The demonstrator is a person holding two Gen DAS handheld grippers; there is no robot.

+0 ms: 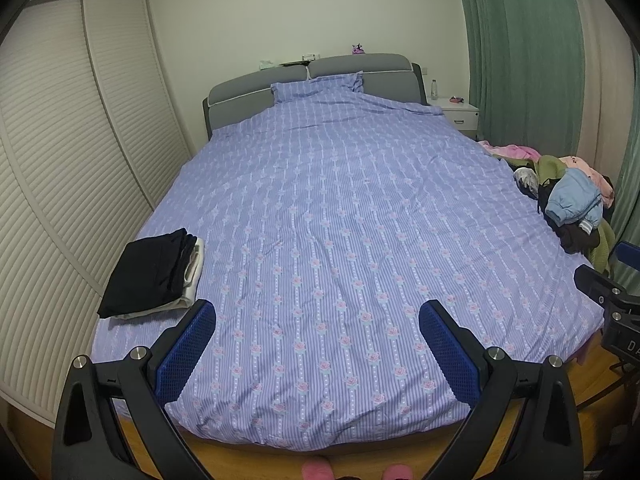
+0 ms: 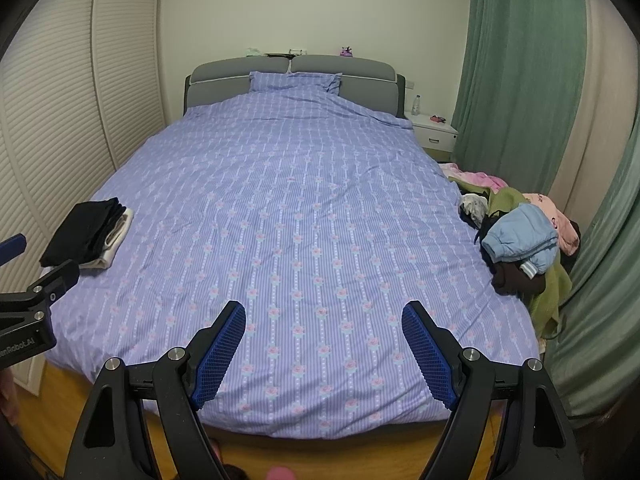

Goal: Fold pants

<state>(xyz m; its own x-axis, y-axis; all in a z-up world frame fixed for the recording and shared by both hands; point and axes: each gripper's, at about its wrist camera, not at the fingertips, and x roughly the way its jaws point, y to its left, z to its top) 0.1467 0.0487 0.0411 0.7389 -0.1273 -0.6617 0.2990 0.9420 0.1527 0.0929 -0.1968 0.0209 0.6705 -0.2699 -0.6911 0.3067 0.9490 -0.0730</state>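
Two hand-held grippers hover at the foot of a bed (image 1: 320, 200), both spread wide and holding nothing: the left gripper (image 1: 318, 316) and the right gripper (image 2: 324, 314). A folded stack (image 1: 154, 270) topped by black pants lies at the bed's left edge. A pile of unfolded clothes (image 2: 520, 240) sits on the right edge, near the green curtain (image 2: 520, 60).
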